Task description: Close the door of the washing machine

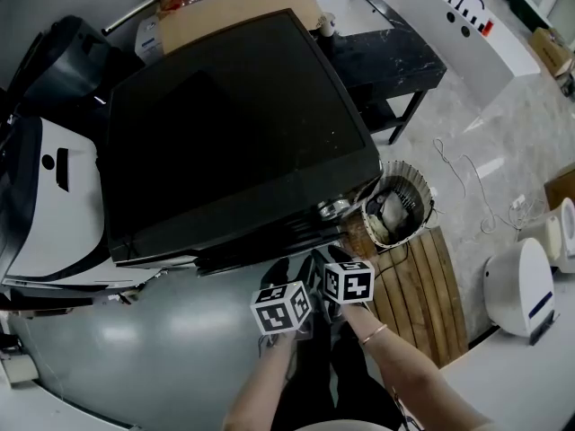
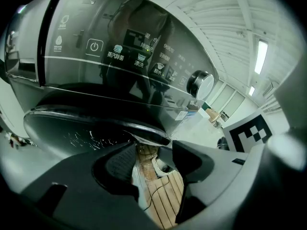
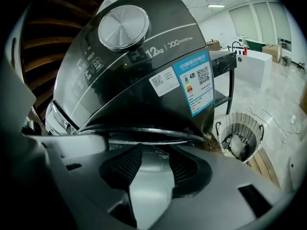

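Observation:
The dark front-loading washing machine (image 1: 234, 124) fills the head view, with its silver knob (image 1: 334, 208) at the front right corner. Its grey domed door (image 1: 153, 348) bulges out below the control panel; I cannot tell whether it is latched. Both grippers are close in front of the machine, near the door's right side. My left gripper (image 2: 151, 164) is open, and wooden slats show between its pads beyond the door rim (image 2: 96, 128). My right gripper (image 3: 153, 169) is also open, with the grey door surface (image 3: 144, 190) just beyond its pads and the knob (image 3: 123, 27) above.
A wire basket (image 1: 400, 209) holding laundry stands at the machine's right front corner on a wooden slatted platform (image 1: 422, 294). A white appliance (image 1: 519, 285) sits further right, another white unit (image 1: 45, 205) on the left, and a black table (image 1: 386, 43) behind.

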`<state>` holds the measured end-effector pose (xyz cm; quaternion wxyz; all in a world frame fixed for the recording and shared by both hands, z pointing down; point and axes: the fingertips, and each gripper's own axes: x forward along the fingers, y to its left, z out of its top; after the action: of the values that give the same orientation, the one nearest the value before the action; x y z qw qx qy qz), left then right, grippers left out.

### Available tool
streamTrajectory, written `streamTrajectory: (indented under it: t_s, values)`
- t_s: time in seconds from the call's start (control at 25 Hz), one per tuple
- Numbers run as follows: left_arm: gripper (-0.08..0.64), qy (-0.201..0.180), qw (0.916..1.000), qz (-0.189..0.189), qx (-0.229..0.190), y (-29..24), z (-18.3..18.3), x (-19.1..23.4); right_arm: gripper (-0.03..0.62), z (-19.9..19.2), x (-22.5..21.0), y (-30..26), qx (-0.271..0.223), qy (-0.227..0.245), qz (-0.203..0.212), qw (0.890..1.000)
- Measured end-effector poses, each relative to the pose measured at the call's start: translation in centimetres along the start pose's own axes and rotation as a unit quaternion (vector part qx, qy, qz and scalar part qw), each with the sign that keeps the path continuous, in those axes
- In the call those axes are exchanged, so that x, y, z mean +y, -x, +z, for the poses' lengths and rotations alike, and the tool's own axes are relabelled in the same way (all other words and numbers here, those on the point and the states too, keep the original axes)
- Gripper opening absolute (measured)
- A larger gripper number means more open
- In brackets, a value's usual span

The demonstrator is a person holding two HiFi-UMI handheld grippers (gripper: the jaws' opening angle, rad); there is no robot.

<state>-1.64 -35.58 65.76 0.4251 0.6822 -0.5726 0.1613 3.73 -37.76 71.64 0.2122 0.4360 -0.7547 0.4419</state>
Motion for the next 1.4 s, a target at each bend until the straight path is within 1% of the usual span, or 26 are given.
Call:
streamTrajectory:
  t_s: [0.12, 0.24, 0.44, 0.64, 0.84, 1.0, 1.12, 1.16, 1.4]
  values:
    - [0.261, 0.002, 1.0, -0.002, -0.001, 0.0, 0.2, 0.1, 0.175, 0.2, 0.2, -0.3, -0.001, 0.002, 0.003, 1.0]
    - [0.258, 0.004, 1.0, -0.004, 0.0, -0.1, 0.3, 0.3, 0.181, 0.3, 0.3, -0.5, -0.002, 0.0, 0.004, 1.0]
    - [0.253, 0.003, 1.0, -0.006, 0.0, 0.0, 0.5, 0.3, 0.172, 0.6, 0.5, -0.6, 0.002, 0.014, 0.007, 1.0]
    - [0.255, 0.008, 0.9999, -0.008, 0.0, -0.2, 0.5, 0.5, 0.166, 0.6, 0.6, -0.9, 0.007, 0.011, 0.021, 1.0]
    - [0.255, 0.013, 0.9999, -0.009, 0.0, -0.2, 0.5, 0.6, 0.164, 0.5, 0.7, -1.1, 0.01, 0.01, 0.026, 1.0]
    - [0.254, 0.013, 0.9999, -0.007, -0.003, -0.4, 0.4, 0.6, 0.164, 0.6, 0.5, -1.2, 0.013, 0.023, 0.033, 0.999]
    - [0.253, 0.01, 0.9999, -0.002, -0.002, -0.4, 0.1, 0.5, 0.166, 0.5, 0.3, -0.8, 0.012, 0.034, 0.029, 0.999]
    - [0.253, 0.009, 1.0, -0.001, -0.001, -0.4, 0.1, 0.4, 0.176, 0.4, 0.1, -0.6, 0.01, 0.035, 0.026, 0.999]
    - [0.247, 0.009, 1.0, -0.002, -0.002, -0.2, 0.1, 0.3, 0.186, 0.2, 0.0, 0.5, 0.004, 0.03, 0.024, 0.999]
